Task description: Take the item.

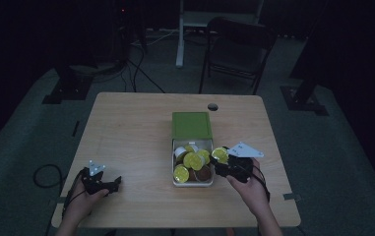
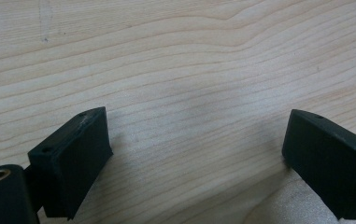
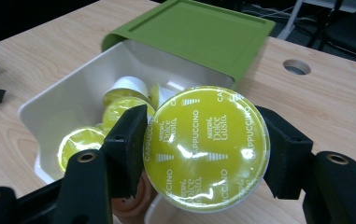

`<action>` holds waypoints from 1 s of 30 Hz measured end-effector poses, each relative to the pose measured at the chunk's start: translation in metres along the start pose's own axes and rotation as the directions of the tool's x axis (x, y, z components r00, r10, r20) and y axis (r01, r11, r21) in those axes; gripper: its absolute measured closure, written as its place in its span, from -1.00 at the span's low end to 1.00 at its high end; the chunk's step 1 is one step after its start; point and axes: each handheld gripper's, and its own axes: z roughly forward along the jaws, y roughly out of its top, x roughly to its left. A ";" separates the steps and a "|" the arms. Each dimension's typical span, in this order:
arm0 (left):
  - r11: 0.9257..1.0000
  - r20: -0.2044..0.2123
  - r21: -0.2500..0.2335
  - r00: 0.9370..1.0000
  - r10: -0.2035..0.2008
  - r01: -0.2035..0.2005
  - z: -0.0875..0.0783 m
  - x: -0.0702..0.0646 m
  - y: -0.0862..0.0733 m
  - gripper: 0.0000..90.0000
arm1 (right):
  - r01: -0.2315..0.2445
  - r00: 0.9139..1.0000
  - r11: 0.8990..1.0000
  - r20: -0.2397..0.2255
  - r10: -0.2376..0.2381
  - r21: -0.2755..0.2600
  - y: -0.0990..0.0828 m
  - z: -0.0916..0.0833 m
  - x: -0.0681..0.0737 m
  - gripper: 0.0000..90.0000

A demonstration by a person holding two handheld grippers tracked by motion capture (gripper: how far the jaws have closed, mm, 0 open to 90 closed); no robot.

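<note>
Right hand-held gripper [image 3: 206,154] clamping yellow capsule [image 3: 207,145] beside white box rim [image 3: 33,105], left hand-held gripper [image 2: 196,163] wide.

A yellow-green capsule [image 3: 207,147] (white lettering on its foil) is seen; the tray [image 3: 68,100] is white, its lid [image 3: 194,32] green.

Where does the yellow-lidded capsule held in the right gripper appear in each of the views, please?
High view: the capsule sits right of centre, just beside the white box, in the right gripper.
Right gripper view: capsule centre, clamped between both jaws.
Left gripper view: bare wooden table, no capsule.
Shared landmark: the green lid.
</note>
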 end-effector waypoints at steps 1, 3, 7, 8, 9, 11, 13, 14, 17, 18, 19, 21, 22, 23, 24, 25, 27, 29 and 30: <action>1.000 0.000 0.000 1.000 0.000 0.000 0.000 0.000 0.000 -0.82 | -0.002 1.000 1.000 0.002 0.002 0.000 -0.001 -0.001 -0.002 -0.12; 1.000 0.000 0.000 1.000 0.000 0.000 0.000 0.000 0.000 -0.82 | -0.010 1.000 1.000 0.005 0.010 0.003 -0.003 -0.002 -0.005 -0.12; 1.000 0.000 0.000 1.000 0.000 0.000 0.000 0.000 0.000 -0.82 | -0.023 0.999 1.000 0.024 0.023 0.002 -0.008 -0.004 -0.012 -0.12; 1.000 0.000 0.000 1.000 0.000 0.000 0.000 0.000 0.000 -0.82 | -0.026 0.999 1.000 0.028 0.026 0.003 -0.010 -0.004 -0.013 -0.12; 1.000 0.000 0.000 1.000 0.000 0.000 0.000 0.000 0.000 -0.82 | -0.026 0.999 1.000 0.028 0.026 0.003 -0.010 -0.004 -0.013 -0.12; 1.000 0.000 0.000 1.000 0.000 0.000 0.000 0.000 0.000 -0.82 | -0.033 0.999 0.999 0.039 0.033 0.004 -0.014 -0.005 -0.017 -0.12; 1.000 0.000 0.000 1.000 0.000 0.000 0.000 0.000 0.000 -0.82 | -0.035 0.998 0.999 0.048 0.034 0.007 -0.017 -0.005 -0.021 -0.12; 1.000 0.000 0.000 1.000 0.000 0.000 0.000 0.000 0.000 -0.82 | -0.041 0.998 0.999 0.056 0.040 0.009 -0.019 -0.006 -0.023 -0.12; 1.000 0.000 0.000 1.000 0.000 0.000 0.000 0.000 0.000 -0.82 | -0.052 0.996 0.999 0.071 0.051 0.012 -0.025 -0.007 -0.029 -0.12; 1.000 0.000 0.000 1.000 0.000 0.000 0.000 0.000 0.000 -0.82 | -0.056 0.996 0.998 0.077 0.055 0.013 -0.027 -0.007 -0.031 -0.12; 1.000 0.000 0.000 1.000 0.000 0.000 0.000 0.000 0.000 -0.82 | -0.060 0.995 0.998 0.083 0.059 0.016 -0.029 -0.007 -0.033 -0.12; 1.000 0.000 0.000 1.000 0.000 0.000 0.000 0.000 0.000 -0.82 | -0.067 0.993 0.998 0.095 0.065 0.017 -0.033 -0.008 -0.037 -0.12; 1.000 0.000 0.000 1.000 0.000 0.000 0.000 0.000 0.000 -0.82 | -0.072 0.992 0.997 0.105 0.069 0.019 -0.035 -0.008 -0.040 -0.12; 1.000 0.000 0.000 1.000 0.000 0.000 0.000 0.000 0.000 -0.82 | -0.076 0.991 0.997 0.111 0.073 0.021 -0.038 -0.009 -0.042 -0.12; 1.000 0.000 0.000 1.000 0.000 0.000 0.000 0.000 0.000 -0.82 | -0.081 0.990 0.997 0.115 0.078 0.022 -0.039 -0.009 -0.044 -0.12; 1.000 0.000 -0.002 1.000 -0.002 0.002 0.000 0.000 0.000 -0.82 | -0.085 0.989 0.996 0.121 0.081 0.025 -0.041 -0.009 -0.046 -0.12; 1.000 0.000 -0.001 1.000 -0.002 0.002 0.000 0.000 0.000 -0.82 | -0.093 0.987 0.995 0.131 0.089 0.025 -0.045 -0.010 -0.050 -0.12; 1.000 0.000 -0.001 1.000 -0.002 0.002 0.000 0.000 0.000 -0.82 | -0.101 0.985 0.995 0.142 0.096 0.028 -0.049 -0.011 -0.054 -0.12; 1.000 0.000 -0.001 1.000 -0.001 0.001 0.000 0.000 0.000 -0.82 | -0.104 0.984 0.994 0.146 0.099 0.027 -0.050 -0.011 -0.056 -0.12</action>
